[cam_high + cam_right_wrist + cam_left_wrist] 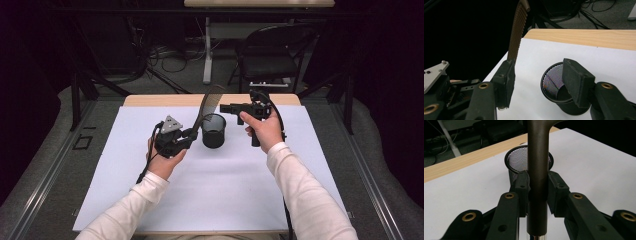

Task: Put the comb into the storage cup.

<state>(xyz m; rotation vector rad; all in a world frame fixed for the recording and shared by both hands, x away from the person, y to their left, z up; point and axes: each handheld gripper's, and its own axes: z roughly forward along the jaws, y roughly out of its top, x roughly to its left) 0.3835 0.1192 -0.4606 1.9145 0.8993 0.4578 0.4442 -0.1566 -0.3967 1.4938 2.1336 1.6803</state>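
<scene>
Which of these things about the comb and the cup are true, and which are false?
1. The left claw grips a comb. True.
2. The mesh cup lies tipped on its side. False: it stands upright on the white sheet.
3. The comb is inside the mesh cup. False: it is held up in the air beside it.
4. The right claw holds nothing. True: its jaws stand apart.
5. A chair stands behind the table. True.

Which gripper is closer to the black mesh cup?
Left. The left gripper, holding the comb, sits right beside the mesh cup; the right gripper hovers just behind it, jaws apart with nothing between them.
</scene>
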